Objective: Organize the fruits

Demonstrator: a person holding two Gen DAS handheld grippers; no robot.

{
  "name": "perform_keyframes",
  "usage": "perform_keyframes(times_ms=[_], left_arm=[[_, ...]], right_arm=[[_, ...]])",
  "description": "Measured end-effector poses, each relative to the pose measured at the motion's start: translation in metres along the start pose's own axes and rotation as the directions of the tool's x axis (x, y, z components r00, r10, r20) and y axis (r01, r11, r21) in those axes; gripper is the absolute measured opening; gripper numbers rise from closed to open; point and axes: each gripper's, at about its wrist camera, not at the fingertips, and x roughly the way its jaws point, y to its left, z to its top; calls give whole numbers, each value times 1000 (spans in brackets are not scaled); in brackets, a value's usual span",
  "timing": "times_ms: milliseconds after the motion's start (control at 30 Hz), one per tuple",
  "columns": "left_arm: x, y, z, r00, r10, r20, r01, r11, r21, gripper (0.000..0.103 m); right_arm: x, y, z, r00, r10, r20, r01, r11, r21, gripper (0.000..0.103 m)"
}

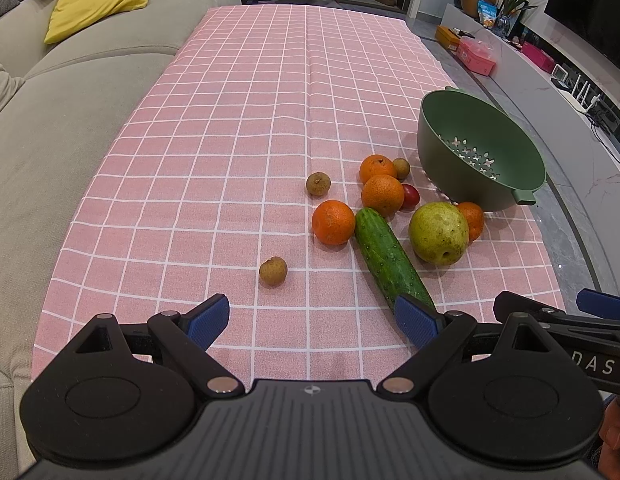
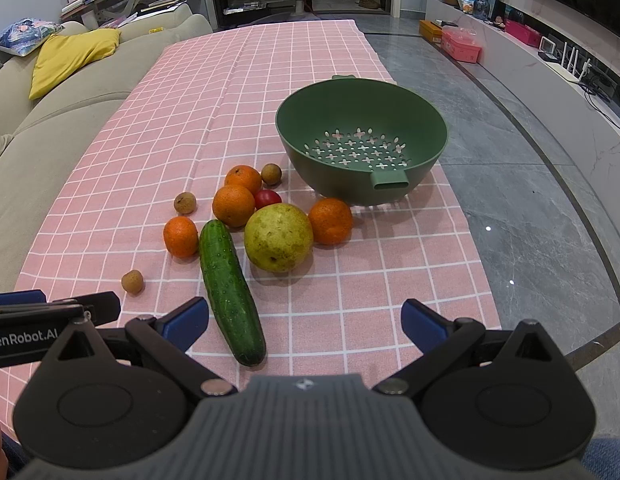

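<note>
Both grippers, left (image 1: 312, 322) & right (image 2: 304, 322), are held spread, nothing gripped. Cucumber (image 2: 230, 292) lies on table (image 2: 390, 292), long axis near-to-far, near end just ahead of right gripper's left finger; right judged nearer. Colander (image 2: 362, 120) sits far-right.

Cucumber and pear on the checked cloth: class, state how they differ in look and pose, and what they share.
The cucumber is long, dark green and lies flat; the pear is round, yellow-green and speckled. Both rest on the cloth, outside the colander, ungripped.
</note>
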Motion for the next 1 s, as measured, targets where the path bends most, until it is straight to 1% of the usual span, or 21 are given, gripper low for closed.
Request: perform_keyframes(times_ms=[667,733,833,867,933,1000], left_arm=[[-2,-1,3,1000,-8,5,8,1000,-4,103],[-3,1,3,1000,-21,8,21,1000,-5,103],[-3,3,2,999,-52,9,52,999,16,103],[-3,3,1,999,-50,14,49,998,36,103],[-3,6,-3,999,-20,25,18,998,64,103],[-2,13,-5,1000,1,28,-3,997,76,103]], right_arm=[[0,-1,-1,1000,-3,2,3,1000,4,98],[-1,-1,0,1000,-2,9,2,1000,1,98],[-7,-5,4,999,10,45,-11,1000,15,98],[-8,-8,6,998,9,60,-10,1000,24,99],[-8,-16,9,997,-1,72,-3,999,47,98],[-5,-30,11,998,20,55,-24,996,86,98]])
